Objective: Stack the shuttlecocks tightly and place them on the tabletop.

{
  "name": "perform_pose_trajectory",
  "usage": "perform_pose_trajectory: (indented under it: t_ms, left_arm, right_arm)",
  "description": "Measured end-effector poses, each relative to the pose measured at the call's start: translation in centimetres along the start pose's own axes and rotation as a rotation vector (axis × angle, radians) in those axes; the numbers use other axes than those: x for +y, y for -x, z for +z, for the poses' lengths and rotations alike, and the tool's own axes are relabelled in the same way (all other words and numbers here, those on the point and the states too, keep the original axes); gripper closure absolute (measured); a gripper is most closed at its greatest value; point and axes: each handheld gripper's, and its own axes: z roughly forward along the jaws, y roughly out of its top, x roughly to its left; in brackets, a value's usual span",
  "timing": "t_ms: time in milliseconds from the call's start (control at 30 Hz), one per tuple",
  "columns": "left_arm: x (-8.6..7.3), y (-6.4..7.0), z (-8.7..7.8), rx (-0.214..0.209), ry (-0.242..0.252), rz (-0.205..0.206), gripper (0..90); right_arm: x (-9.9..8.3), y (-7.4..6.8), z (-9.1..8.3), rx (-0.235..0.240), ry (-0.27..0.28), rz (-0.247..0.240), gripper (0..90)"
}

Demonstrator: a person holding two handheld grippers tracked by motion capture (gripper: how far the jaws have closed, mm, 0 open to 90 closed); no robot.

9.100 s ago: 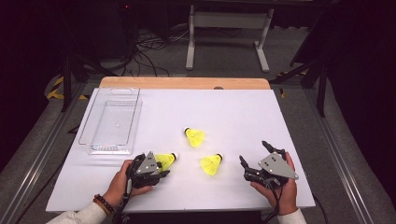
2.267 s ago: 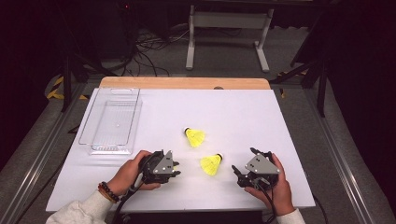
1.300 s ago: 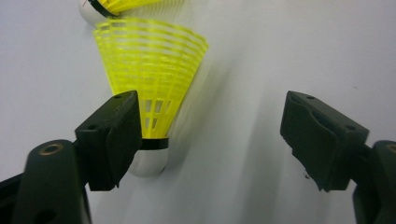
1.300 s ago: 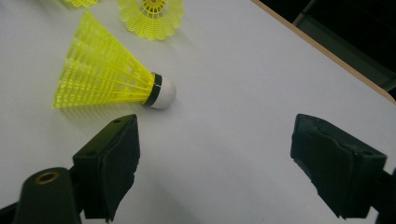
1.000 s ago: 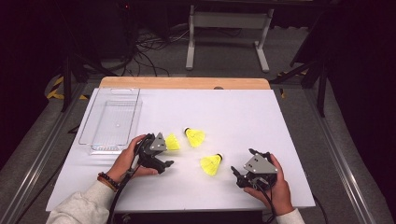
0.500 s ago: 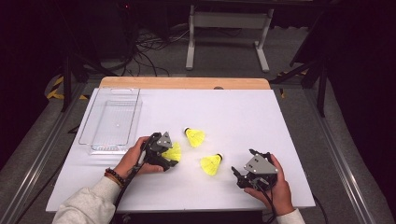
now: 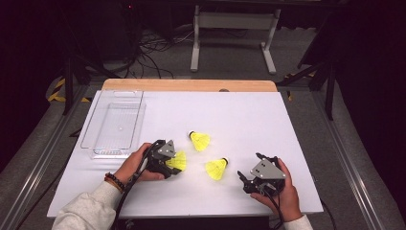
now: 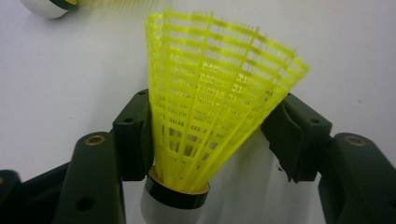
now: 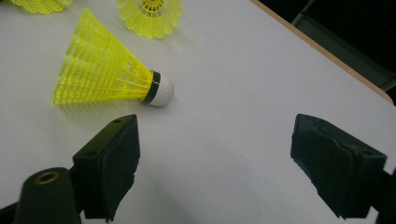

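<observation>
My left gripper is shut on a yellow plastic shuttlecock just left of the table's middle. In the left gripper view the jaws press on both sides of the shuttlecock's skirt, with its white cork toward the camera. A second shuttlecock rests farther back. A third shuttlecock lies on its side between the two grippers. My right gripper stands open near the front right. In the right gripper view that third shuttlecock lies just beyond the left jaw, cork pointing right, outside the jaws.
A clear plastic tray sits at the back left of the white table, with nothing in it. A wooden strip runs along the far edge. Metal rails flank the table.
The left gripper took hold of the front-left shuttlecock and lifted it toward the middle. Over the last second it drifted slightly back toward the person. The right gripper has hardly moved.
</observation>
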Motion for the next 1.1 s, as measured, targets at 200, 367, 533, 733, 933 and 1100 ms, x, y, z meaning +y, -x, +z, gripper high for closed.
perform_pose_trajectory:
  t_ms: [200, 367, 533, 733, 933, 1100]
  left_arm:
    - [-0.1, -0.1, -0.1, 0.01, 0.019, -0.005, 32.3]
    - [0.0, 0.0, -0.2, 0.021, 0.025, -0.004, 28.2]
    - [0.1, 0.1, -0.5, 0.024, 0.055, 0.007, 24.0]
    - [0.1, 0.3, -1.3, 0.067, 0.099, 0.002, 18.7]
    - [0.1, 1.1, -3.0, 0.097, 0.164, 0.038, 14.9]
    - [0.1, 1.6, -4.1, 0.125, 0.2, 0.061, 13.2]
  right_arm:
    - [0.1, 0.0, -0.3, -0.003, 0.012, 0.001, 16.7]
    - [0.1, 0.2, -0.4, -0.005, 0.019, 0.006, 16.7]
    - [0.1, 0.2, -0.4, -0.008, 0.023, 0.007, 16.6]
    - [0.1, 0.2, -0.4, -0.009, 0.022, 0.006, 16.4]
    - [0.1, 0.1, -0.3, -0.007, 0.023, 0.003, 16.3]
    - [0.1, 0.1, -0.3, -0.004, 0.024, 0.004, 16.3]
